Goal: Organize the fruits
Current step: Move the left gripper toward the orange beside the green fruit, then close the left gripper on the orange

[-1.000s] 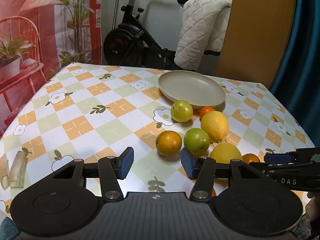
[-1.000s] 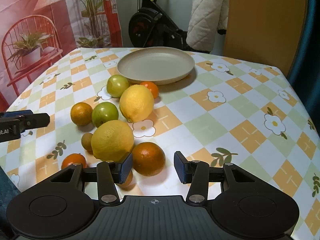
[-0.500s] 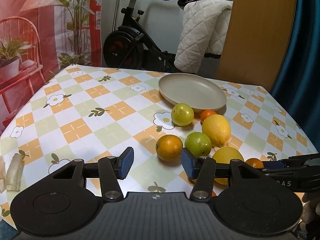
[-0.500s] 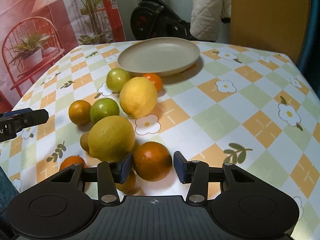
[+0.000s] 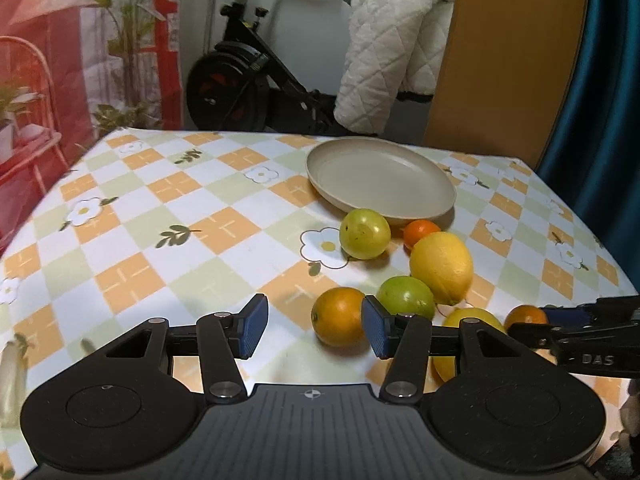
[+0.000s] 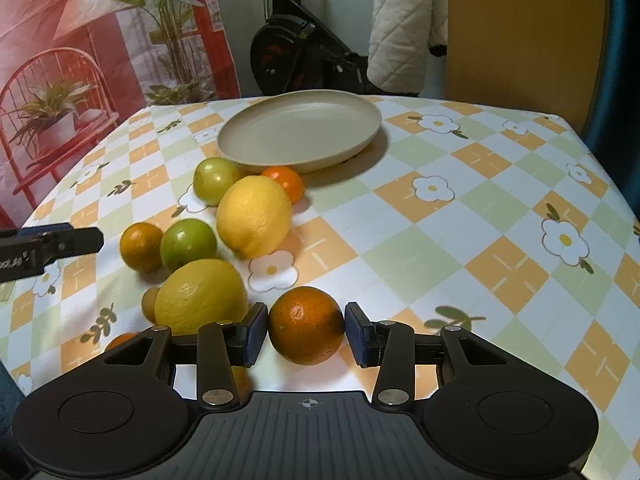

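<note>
The round, dimpled orange [image 6: 306, 325] sits on the tabletop [image 6: 440, 240] at the lower centre of the right wrist view, squarely between the two blue pads of the right gripper [image 6: 306, 334]. The jaws stand a little wider than the fruit; the left pad looks at or very near the skin, the right shows a thin gap, so I judge it bracketed, not yet clamped. Being round, it offers no long axis to line up with. The empty beige plate [image 6: 360, 136] lies straight ahead, toward the upper centre of that frame, past the big yellow lemon [image 6: 254, 216], so the carry would probably run forward and slightly right of the cluster.

The left gripper [image 5: 314, 330] is apart and holds nothing. A second, smaller orange [image 5: 338, 316] lies just right of its centre line, almost against the right-hand pad, with a green round fruit [image 5: 406, 298] behind it.

The right view shows the pad-to-skin fit; the left view shows only the right gripper's dark tips at its right edge, with an orange fruit partly hidden behind them, and cannot confirm contact. The left view in turn shows that the plate's near rim [image 5: 384, 210] has a yellow-green fruit [image 5: 365, 233] close against it.
</note>
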{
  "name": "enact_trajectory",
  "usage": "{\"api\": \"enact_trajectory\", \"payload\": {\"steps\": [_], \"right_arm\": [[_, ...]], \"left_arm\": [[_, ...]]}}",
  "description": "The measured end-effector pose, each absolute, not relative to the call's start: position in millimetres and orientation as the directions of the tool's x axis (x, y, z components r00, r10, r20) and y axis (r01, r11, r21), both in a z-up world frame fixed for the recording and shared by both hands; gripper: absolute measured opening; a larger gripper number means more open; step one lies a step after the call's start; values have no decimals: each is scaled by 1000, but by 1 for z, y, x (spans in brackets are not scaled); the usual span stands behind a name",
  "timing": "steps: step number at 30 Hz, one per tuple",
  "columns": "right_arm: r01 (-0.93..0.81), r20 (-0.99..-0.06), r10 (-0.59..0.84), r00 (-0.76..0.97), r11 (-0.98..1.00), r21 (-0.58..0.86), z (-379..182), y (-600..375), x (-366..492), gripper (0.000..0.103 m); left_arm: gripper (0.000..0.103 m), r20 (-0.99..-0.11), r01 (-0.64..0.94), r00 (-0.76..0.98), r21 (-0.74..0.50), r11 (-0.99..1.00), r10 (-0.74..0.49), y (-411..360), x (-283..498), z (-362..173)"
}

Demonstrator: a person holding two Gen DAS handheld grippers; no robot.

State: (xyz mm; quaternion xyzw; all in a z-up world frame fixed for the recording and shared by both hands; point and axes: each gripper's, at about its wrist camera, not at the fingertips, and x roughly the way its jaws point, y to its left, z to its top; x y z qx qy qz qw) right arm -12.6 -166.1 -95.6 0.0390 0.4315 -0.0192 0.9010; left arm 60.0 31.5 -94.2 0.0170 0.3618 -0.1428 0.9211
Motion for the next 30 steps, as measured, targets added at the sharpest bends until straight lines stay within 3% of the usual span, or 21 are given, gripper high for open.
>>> {"api": "enact_trajectory", "payload": {"steps": [9, 19, 22, 30], "right_arm": [[112, -774, -38, 632, 993, 42, -97, -181, -8, 39], [113, -771, -29, 636, 992, 56, -99, -184, -8, 39], [115, -770, -28, 638, 992, 59, -99, -184, -8, 39], [121, -763, -22, 646, 990, 75, -99, -185, -8, 39]], "left_arm": [[55, -691, 321, 646, -141, 937, -325, 28, 77, -105], [55, -723, 310, 624, -121, 943, -298, 20, 88, -120], [46, -724, 315, 618, -131, 940, -308, 20, 89, -122], [46, -713, 302, 642, -102, 948, -281, 21, 85, -117]]}}
